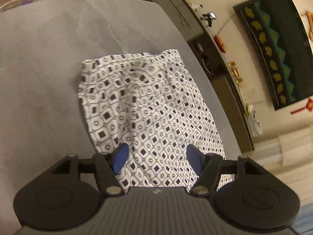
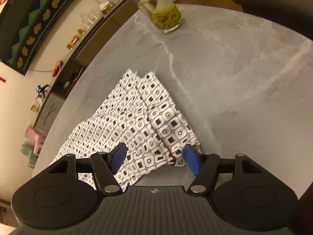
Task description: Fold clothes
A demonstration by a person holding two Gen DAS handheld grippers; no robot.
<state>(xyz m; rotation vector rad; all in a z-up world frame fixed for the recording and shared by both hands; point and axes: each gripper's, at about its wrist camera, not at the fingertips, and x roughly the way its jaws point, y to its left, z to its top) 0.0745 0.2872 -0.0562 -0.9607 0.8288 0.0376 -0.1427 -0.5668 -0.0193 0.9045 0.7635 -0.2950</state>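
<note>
A white garment printed with small black squares [image 1: 148, 105] lies folded and rumpled on the grey marble table [image 1: 49, 68], near the table's right edge. My left gripper [image 1: 156, 150] hovers over the garment's near end, jaws open, blue pads [image 1: 120, 156] apart with the cloth below them. In the right wrist view the same garment [image 2: 137, 117] runs from a pointed far corner down to my right gripper [image 2: 154, 150]. Its jaws are open and straddle the garment's near corner and hem, with the blue pads [image 2: 192, 160] not pressing on the cloth.
A glass jar holding yellow-green contents [image 2: 164, 11] stands on the table [image 2: 234, 78] at the far side. A low sideboard [image 1: 225, 74] with small items runs along the wall beyond the table edge, under a dark panel [image 1: 277, 45]. A dark chair back [image 2: 273, 0] is at the upper right.
</note>
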